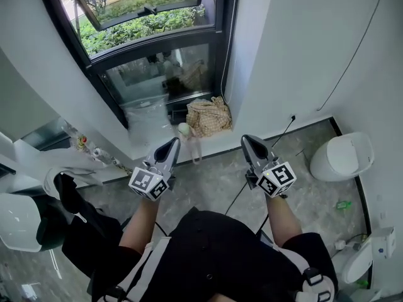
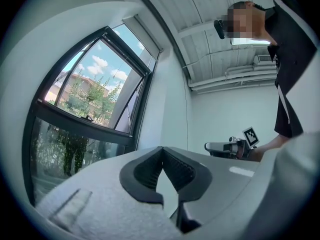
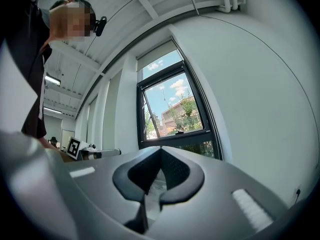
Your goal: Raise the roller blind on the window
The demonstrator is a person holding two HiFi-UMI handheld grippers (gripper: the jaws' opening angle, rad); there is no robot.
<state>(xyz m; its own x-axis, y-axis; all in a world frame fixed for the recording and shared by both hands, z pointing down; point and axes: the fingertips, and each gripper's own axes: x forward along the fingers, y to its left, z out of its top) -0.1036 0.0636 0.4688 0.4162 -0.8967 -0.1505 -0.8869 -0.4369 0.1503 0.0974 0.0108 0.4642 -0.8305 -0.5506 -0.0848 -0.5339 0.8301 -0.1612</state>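
Note:
The black-framed window (image 1: 148, 39) is ahead of me, with greenery outside. Its white roller blind (image 3: 157, 53) is rolled up to a short band at the top of the frame, also seen as the blind (image 2: 143, 30) in the left gripper view. A thin cord (image 1: 225, 43) hangs along the frame's right side. My left gripper (image 1: 169, 148) and right gripper (image 1: 252, 142) are held side by side, pointing at the window and well short of it. Both are shut with nothing between the jaws, as the left gripper (image 2: 162, 151) and right gripper (image 3: 160, 151) show close up.
On the floor below the window lie a woven bag (image 1: 209, 117), a clear plastic bag (image 1: 146, 115) and a small cup (image 1: 184, 129). A white bin (image 1: 343, 156) stands at the right wall. A black cable (image 1: 252, 181) runs across the floor from a socket (image 1: 293, 116).

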